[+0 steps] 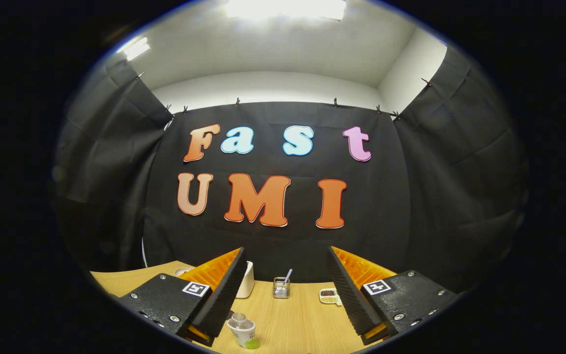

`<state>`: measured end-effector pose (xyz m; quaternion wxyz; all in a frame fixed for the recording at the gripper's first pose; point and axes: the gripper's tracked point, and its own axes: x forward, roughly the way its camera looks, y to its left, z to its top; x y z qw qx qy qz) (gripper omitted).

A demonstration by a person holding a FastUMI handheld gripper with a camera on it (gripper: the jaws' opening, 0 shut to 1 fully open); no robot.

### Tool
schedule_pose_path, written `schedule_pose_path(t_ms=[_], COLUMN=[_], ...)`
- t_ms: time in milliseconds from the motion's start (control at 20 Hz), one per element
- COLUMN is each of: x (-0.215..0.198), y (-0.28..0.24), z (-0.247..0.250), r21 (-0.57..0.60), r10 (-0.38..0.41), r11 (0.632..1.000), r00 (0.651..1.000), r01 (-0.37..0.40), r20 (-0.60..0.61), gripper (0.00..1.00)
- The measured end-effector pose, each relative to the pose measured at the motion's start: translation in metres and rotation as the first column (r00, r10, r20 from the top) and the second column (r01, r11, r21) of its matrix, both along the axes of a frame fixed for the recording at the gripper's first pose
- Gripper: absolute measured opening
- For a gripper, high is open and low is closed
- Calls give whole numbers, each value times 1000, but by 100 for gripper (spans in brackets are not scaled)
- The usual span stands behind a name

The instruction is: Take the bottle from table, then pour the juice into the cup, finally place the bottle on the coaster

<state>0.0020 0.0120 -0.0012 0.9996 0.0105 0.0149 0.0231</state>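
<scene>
- Gripper (285, 290): fingers spread wide apart, nothing between them; raised above the desk (293, 319).
- Bottle (242, 330): small, clear, with a white label and a green patch low on it. It stands upright on the desk, just beside the inner edge of the left finger, near its base. No finger touches it.
- Beyond the bottle, the bare wooden desk runs on toward the far edge.
- Wire basket (281, 288): farther than the bottle, at the far edge of the desk, between the two fingers; a thin stick leans out of it.
- White container (246, 279): beyond the bottle, left of the wire basket, partly hidden by the left finger.
- Small dish (328, 295): right of the wire basket, by the right finger; holds something dark, too small to tell what.
- Black cloth wall stands behind the desk.
</scene>
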Motion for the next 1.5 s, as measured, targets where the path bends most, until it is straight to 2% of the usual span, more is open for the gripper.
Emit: schedule_pose_path(t_ms=[800,1250,1500], x=[0,-21,-31], y=[21,49,63], z=[-26,-79,-122], r21=[50,83,67], r10=[62,160,181], r11=[997,985,983], r00=[997,976,968], r01=[-60,-149,-171], r20=[-54,-145,-175], gripper=[97,98,97])
